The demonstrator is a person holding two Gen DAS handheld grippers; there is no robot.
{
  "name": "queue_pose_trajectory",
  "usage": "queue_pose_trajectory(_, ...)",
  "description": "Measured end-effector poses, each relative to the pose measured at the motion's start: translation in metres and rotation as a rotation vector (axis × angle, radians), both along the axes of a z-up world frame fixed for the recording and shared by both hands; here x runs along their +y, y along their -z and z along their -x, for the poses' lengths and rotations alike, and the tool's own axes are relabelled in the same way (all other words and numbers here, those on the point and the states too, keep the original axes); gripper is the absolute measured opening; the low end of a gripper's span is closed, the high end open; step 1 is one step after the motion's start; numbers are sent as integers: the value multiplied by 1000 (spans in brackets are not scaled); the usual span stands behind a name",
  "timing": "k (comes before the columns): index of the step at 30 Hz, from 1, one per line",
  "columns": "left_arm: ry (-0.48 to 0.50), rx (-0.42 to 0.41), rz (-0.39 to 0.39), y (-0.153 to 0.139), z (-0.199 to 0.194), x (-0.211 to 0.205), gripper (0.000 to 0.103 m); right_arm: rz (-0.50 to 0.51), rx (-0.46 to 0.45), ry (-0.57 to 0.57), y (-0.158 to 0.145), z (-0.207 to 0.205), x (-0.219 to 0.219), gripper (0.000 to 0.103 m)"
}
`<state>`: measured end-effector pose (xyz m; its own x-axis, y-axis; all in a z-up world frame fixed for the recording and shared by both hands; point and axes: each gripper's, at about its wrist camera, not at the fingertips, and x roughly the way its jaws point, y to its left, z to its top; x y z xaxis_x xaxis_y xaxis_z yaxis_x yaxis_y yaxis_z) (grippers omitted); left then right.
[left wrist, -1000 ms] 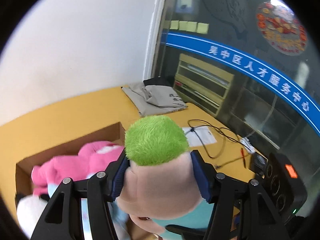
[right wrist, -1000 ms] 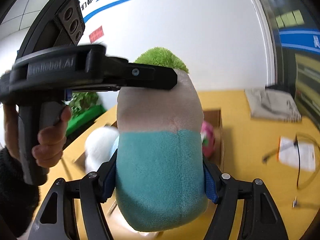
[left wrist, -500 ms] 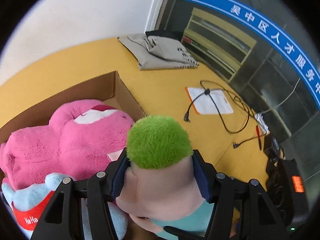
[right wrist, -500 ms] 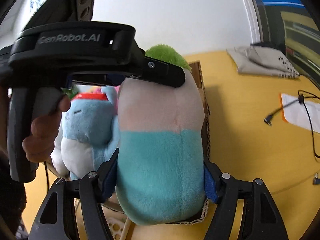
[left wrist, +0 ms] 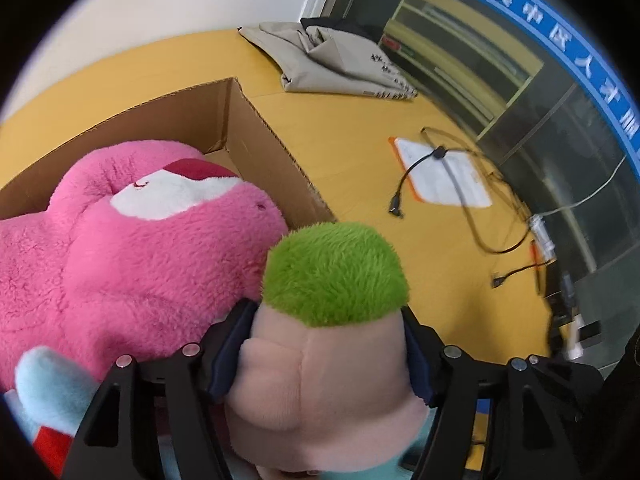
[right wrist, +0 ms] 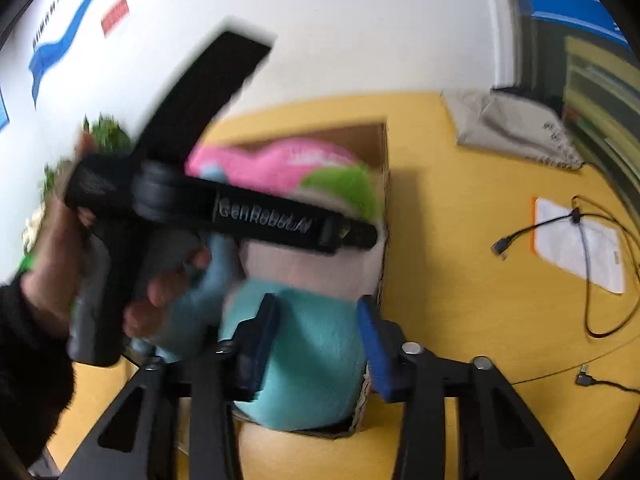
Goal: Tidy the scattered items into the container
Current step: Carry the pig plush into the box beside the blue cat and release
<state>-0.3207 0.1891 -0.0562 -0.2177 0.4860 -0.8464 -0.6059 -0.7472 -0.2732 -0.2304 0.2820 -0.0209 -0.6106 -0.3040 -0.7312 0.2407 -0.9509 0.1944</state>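
A plush toy [left wrist: 332,272] with green hair, a beige face and a teal body [right wrist: 316,360] is held from two sides. It hangs at the near right corner of an open cardboard box [left wrist: 256,148]. My left gripper [left wrist: 324,348] has its pads on the beige head, and its jaws are opening. My right gripper [right wrist: 316,344] has its blue pads on the teal body, and its jaws are closing. A hand [right wrist: 60,248] holds the left gripper's body [right wrist: 256,216] across the right wrist view. A pink plush [left wrist: 132,248] and a light blue plush [left wrist: 52,388] lie in the box.
The box stands on a yellow table [left wrist: 360,152]. A folded grey bag [left wrist: 332,60] lies at the far end. A sheet of paper [left wrist: 444,176] with black cables [left wrist: 472,224] lies to the right. Dark glass panels run along the right edge. A green plant [right wrist: 108,136] stands far left.
Both grippers have come down with the toy, from above the box to its near right corner. The right gripper's pads now stand closer together on the teal body.
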Motion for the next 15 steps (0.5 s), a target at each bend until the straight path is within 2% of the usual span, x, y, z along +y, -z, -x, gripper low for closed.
queue_pose_trajectory(6, -7, 14, 8, -2, -3, -2, 69, -62, 0, 13, 8, 0, -14, 40)
queue_pose_trajectory(9, -30, 17, -22, -14, -9, -10, 73, -61, 6, 11, 9, -4, -10, 40)
queue_pose_trajectory(11, -55, 18, -45, -30, -18, -23, 73, -37, 2, 2, 6, -7, -8, 40)
queue_pose_trajectory(13, -76, 54, -85, -53, -30, -41, 71, -19, 13, 17, 0, -14, -4, 42)
queue_pose_trajectory(15, -110, 131, -117, -83, -50, -67, 71, -21, 30, 44, -10, -22, 0, 52)
